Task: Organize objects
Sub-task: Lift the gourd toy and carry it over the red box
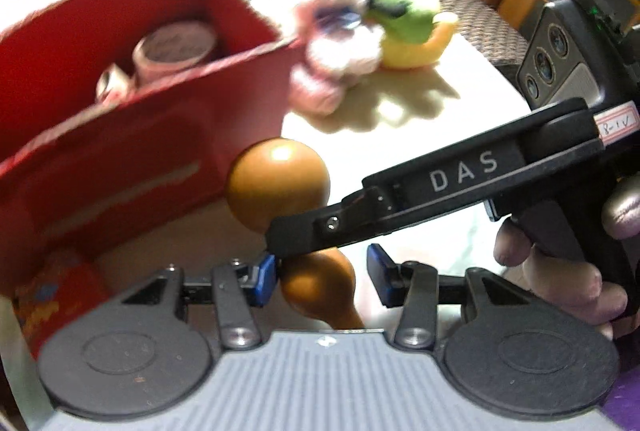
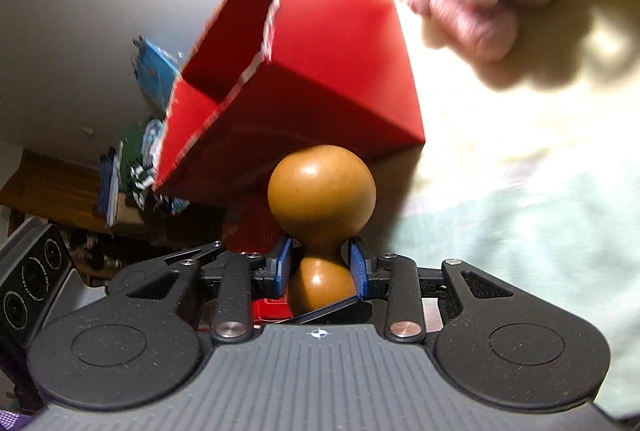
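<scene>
Beside red box (image 2: 320,43), right tongs (image 2: 320,267) gripping gourd (image 2: 322,191)

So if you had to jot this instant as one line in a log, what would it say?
right tool: shut on gourd at its waist | left tool: open, beside gourd | red box: open top, tape rolls inside | plush toys: on table
</scene>
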`<state>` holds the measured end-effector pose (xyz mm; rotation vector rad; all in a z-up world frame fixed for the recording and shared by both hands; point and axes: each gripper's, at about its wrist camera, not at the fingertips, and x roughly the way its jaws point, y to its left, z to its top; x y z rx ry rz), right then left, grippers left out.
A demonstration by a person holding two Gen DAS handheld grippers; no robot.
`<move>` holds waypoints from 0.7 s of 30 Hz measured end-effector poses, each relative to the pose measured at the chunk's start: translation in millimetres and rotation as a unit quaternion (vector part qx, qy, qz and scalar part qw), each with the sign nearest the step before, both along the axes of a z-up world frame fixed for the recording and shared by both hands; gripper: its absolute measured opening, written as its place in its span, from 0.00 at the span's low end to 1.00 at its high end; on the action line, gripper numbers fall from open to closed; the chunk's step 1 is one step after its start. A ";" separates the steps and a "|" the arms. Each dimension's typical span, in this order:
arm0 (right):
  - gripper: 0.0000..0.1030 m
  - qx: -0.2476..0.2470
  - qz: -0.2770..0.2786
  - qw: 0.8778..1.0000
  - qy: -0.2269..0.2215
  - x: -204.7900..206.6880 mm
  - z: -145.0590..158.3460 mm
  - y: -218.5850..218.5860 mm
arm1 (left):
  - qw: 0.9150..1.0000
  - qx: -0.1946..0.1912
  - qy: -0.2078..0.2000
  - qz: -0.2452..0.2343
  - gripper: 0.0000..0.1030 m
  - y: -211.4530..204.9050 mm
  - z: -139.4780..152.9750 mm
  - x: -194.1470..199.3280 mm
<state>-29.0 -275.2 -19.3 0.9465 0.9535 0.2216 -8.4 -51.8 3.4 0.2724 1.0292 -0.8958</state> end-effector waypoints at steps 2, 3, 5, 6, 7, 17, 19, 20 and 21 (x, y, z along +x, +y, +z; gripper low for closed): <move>0.33 -0.003 -0.015 1.000 -0.010 -8.3 8.6 -9.1 | 1.000 -0.008 -0.012 -0.015 0.46 -8.6 9.1 -3.0; 0.33 -0.005 -0.021 1.000 -0.017 -10.6 13.9 -9.9 | 0.999 -0.013 -0.019 -0.022 0.46 -12.7 14.2 -4.8; 0.33 -0.009 -0.036 0.999 -0.030 -15.8 24.5 -14.3 | 0.999 -0.023 -0.035 -0.036 0.46 -20.0 25.4 -9.2; 0.33 -0.010 -0.042 0.998 -0.038 -18.5 29.7 -17.4 | 0.998 -0.028 -0.043 -0.041 0.46 -22.2 30.6 -10.2; 0.33 -0.012 -0.048 0.998 -0.047 -19.6 35.0 -17.9 | 0.997 -0.034 -0.051 -0.046 0.46 -24.8 36.4 -11.3; 0.33 -0.035 -0.062 0.988 -0.135 11.7 91.4 -11.8 | 0.986 -0.077 -0.140 -0.050 0.46 -21.9 98.2 -4.2; 0.33 -0.039 -0.055 0.987 -0.148 27.5 101.2 -11.0 | 0.983 -0.076 -0.160 -0.041 0.47 -17.4 107.4 4.1; 0.33 -0.042 -0.050 0.986 -0.155 37.0 106.8 -8.8 | 0.982 -0.076 -0.167 -0.035 0.47 -14.5 111.7 9.3; 0.33 -0.044 -0.046 0.985 -0.160 46.2 110.6 -6.1 | 0.982 -0.076 -0.173 -0.030 0.47 -10.7 116.0 15.3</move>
